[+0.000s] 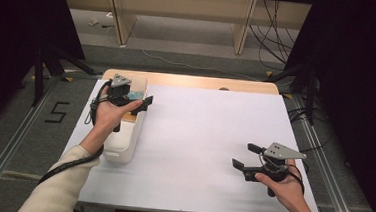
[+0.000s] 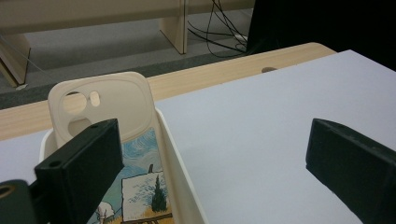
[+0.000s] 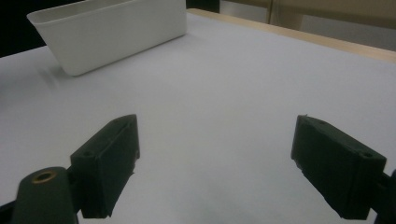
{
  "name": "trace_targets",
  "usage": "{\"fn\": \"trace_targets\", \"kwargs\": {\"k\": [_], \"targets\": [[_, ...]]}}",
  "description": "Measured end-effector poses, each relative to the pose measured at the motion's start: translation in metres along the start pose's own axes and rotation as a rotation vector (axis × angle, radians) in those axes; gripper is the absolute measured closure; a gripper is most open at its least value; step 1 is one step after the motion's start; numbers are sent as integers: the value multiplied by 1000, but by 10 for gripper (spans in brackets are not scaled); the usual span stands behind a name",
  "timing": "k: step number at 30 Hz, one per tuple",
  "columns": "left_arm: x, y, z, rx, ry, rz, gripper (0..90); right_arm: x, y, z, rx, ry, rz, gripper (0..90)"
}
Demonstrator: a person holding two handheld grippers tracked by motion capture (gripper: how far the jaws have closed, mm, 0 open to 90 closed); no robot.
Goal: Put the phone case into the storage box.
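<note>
A white bin (image 1: 124, 140) stands at the table's left side. Inside it leans a cream phone case (image 2: 108, 100) with camera cut-outs and a painted picture of an easel and blue sky; in the high view it appears as a pale blue patch (image 1: 136, 95). My left gripper (image 1: 142, 106) hovers open over the bin's far end, its left jaw above the case and its right jaw above the white sheet (image 2: 261, 140), nothing held. My right gripper (image 1: 246, 156) is open and empty low over the sheet at the front right, pointing toward the bin (image 3: 116, 32).
The table is covered by a white sheet (image 1: 199, 137), with a bare wooden strip (image 1: 202, 82) along the back edge. Beyond it are wooden shelf legs (image 1: 242, 29) and floor cables (image 1: 276, 37). Dark stands flank both sides.
</note>
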State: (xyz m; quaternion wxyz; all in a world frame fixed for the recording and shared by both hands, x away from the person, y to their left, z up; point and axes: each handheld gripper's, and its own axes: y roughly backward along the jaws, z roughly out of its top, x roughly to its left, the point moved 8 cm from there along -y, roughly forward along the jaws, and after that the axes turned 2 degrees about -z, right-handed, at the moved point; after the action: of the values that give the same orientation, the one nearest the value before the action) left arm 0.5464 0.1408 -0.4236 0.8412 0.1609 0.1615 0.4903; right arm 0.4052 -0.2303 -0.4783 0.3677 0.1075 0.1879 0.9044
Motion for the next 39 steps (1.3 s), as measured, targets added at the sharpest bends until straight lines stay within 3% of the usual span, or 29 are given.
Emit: {"fn": "trace_targets", "kwargs": {"k": [23, 39], "targets": [[-18, 15, -7, -20, -30, -65, 30, 0, 0, 0, -2, -3, 0, 161], [-42, 27, -19, -43, -70, -134, 31, 0, 0, 0, 0, -1, -2, 161]]}}
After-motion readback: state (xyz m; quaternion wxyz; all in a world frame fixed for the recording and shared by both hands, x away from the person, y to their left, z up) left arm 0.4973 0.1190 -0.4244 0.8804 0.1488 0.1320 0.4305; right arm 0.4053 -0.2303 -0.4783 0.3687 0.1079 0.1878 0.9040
